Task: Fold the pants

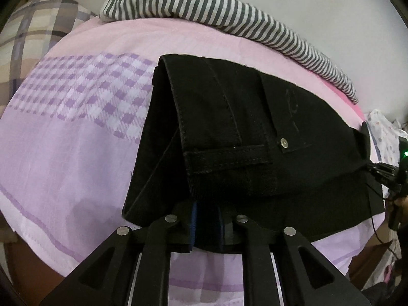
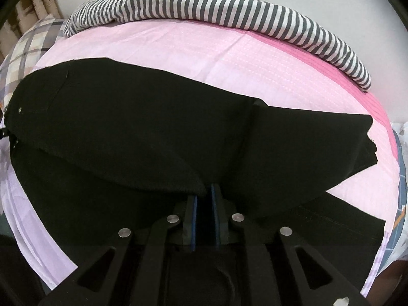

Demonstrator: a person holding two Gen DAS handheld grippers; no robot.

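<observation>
Black pants (image 1: 229, 127) lie folded over on a bed sheet (image 1: 76, 140) of pink and lilac. In the left wrist view the waistband end shows a belt loop, a pocket and a metal rivet (image 1: 283, 142). It rests on a lower layer, and its near edge drapes over my left gripper (image 1: 207, 219). The blue-edged jaws stand a narrow gap apart with dark cloth at the tips and no visible pinch. In the right wrist view the pants (image 2: 127, 132) spread wide, one layer folded onto another. My right gripper (image 2: 204, 199) sits at the fold's near edge, its jaws slightly apart.
A grey-and-white striped cloth (image 1: 204, 7) lies bunched along the bed's far side by a white wall. A plaid pillow (image 1: 33, 30) sits at the far left. Black cables and a green light (image 1: 405, 153) show at the right edge. Bare sheet lies left of the pants.
</observation>
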